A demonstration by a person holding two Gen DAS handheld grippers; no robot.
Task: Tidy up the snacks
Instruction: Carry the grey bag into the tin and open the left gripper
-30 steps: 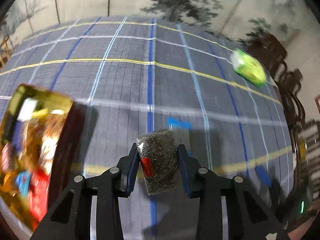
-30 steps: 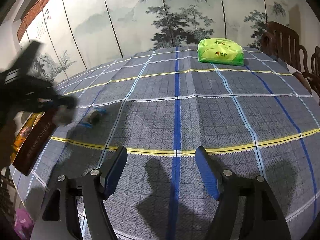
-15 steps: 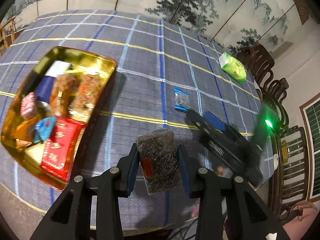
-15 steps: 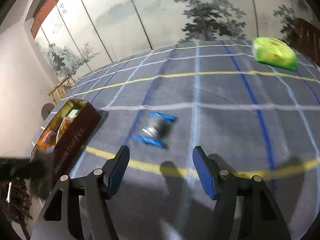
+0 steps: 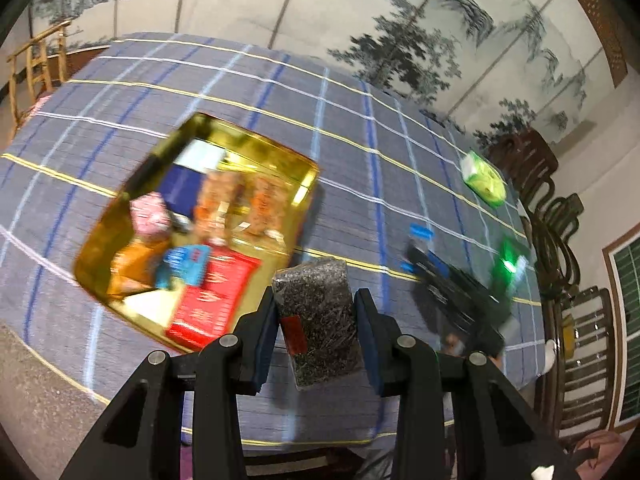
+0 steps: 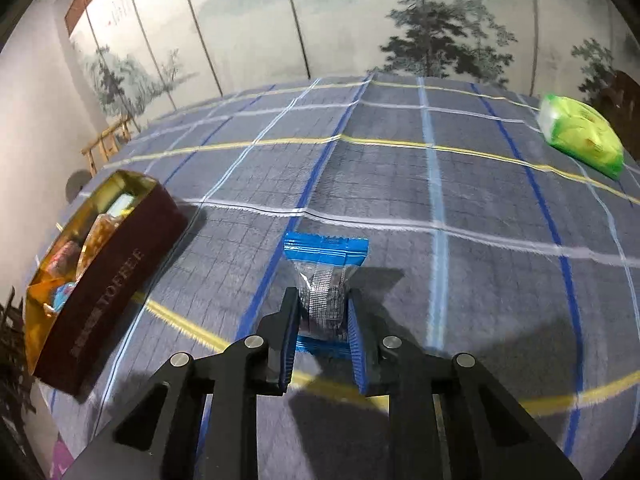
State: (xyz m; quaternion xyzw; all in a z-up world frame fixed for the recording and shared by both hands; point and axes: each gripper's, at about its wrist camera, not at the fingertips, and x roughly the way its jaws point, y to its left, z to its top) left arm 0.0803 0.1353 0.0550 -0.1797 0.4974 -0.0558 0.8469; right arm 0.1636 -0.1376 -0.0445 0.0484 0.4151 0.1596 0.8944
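With the left gripper point(image 5: 316, 312) clamped on a dark speckled snack packet point(image 5: 316, 316) above the table edge near the gold toffee tin point(image 5: 308, 184), and the right gripper point(image 6: 323, 320) closed around a blue-ended wrapped sweet point(image 6: 325, 280) on the checked tablecloth point(image 6: 400, 184), the collecting step looks underway, and next each must be carried over the tin and released.

Left wrist view looks down from high over the gold tin point(image 5: 308, 172); right wrist view sits low (near the cloth), sharing that tin point(image 6: 120, 264) at frame left.

You are looking at one gold tin point(image 5: 308, 172) of snacks, one dark speckled packet point(image 5: 316, 316), one blue-ended wrapped snack point(image 6: 325, 280) and one green pack point(image 6: 580, 136), with two grippers working.
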